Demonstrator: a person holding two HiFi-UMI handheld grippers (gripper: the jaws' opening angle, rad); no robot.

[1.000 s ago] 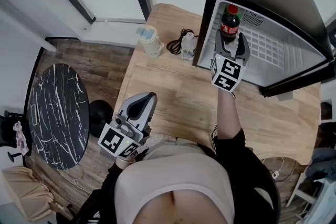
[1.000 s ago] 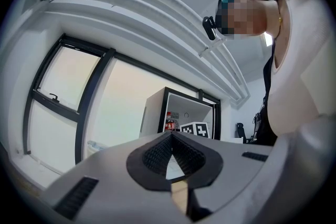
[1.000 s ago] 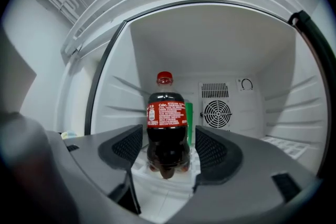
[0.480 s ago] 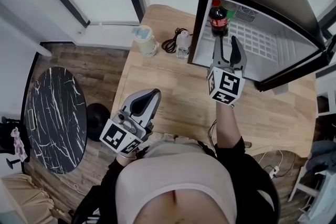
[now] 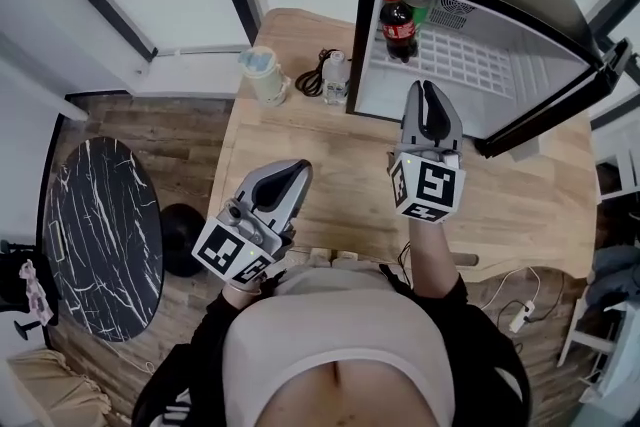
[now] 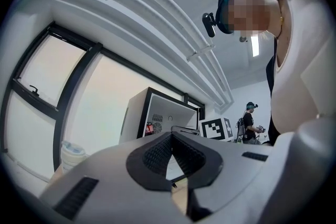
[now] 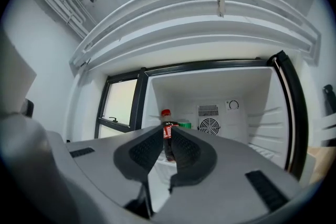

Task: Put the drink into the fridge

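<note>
The drink, a cola bottle (image 5: 398,23) with a red cap, stands upright in the back left corner of the open mini fridge (image 5: 480,75). In the right gripper view the bottle (image 7: 166,119) shows far ahead, inside the white fridge. My right gripper (image 5: 428,93) hovers over the wooden table just outside the fridge's opening, apart from the bottle. Its jaws are closing and stand almost together, with nothing between them (image 7: 167,150). My left gripper (image 5: 290,177) hangs near the table's front edge, shut and empty, its tips (image 6: 171,140) pointing up toward the fridge.
A lidded white cup (image 5: 263,75), a small clear bottle (image 5: 336,75) and a black cable (image 5: 310,83) sit on the table (image 5: 320,165) left of the fridge. The fridge door (image 5: 560,105) swings out to the right. A black marble round table (image 5: 100,225) stands lower left.
My right gripper drew back out of the fridge toward me and its jaws closed from wide open. The cola bottle stayed standing inside. The left gripper barely moved.
</note>
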